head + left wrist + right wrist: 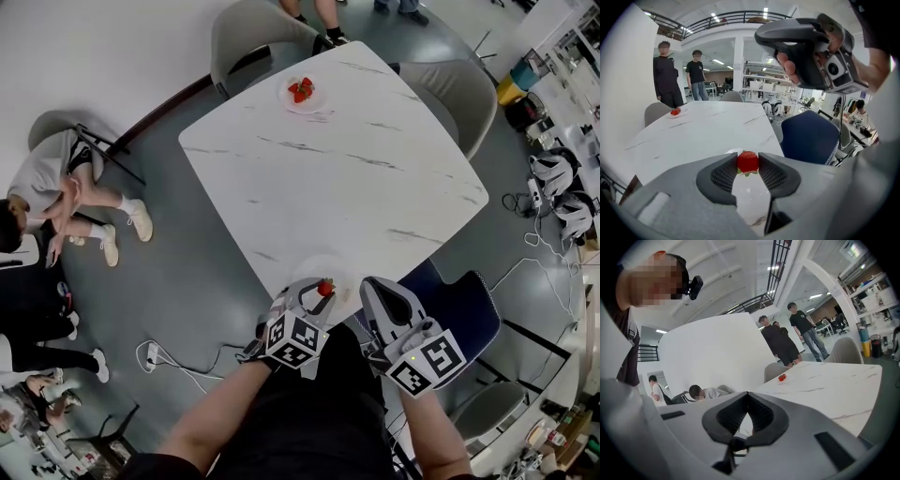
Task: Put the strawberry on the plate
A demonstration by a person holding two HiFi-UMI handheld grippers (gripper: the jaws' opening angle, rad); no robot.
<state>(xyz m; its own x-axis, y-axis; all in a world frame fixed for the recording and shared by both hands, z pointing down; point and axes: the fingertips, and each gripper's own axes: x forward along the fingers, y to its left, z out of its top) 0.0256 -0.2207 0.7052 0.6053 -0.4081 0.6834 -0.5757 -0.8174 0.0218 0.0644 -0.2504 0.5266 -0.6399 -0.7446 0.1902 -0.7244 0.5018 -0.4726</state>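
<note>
A red strawberry [325, 288] is pinched between the tips of my left gripper [323, 289], just over the near corner of the white marble table [337, 169]. In the left gripper view the strawberry [748, 161] sits between both pads, with a white plate [746, 199] under the jaws. That empty plate [317, 266] is faint against the tabletop. My right gripper [375, 289] hovers beside it, shut with nothing in it; its tips meet in the right gripper view [747, 394]. A second plate holding strawberries [302, 92] stands at the far corner.
A blue chair [464, 305] stands to the right of the near corner. Grey chairs [262, 28] [459, 89] are tucked in at the far sides. People sit on the floor at the left [56, 187]. White cables [178, 361] lie on the floor.
</note>
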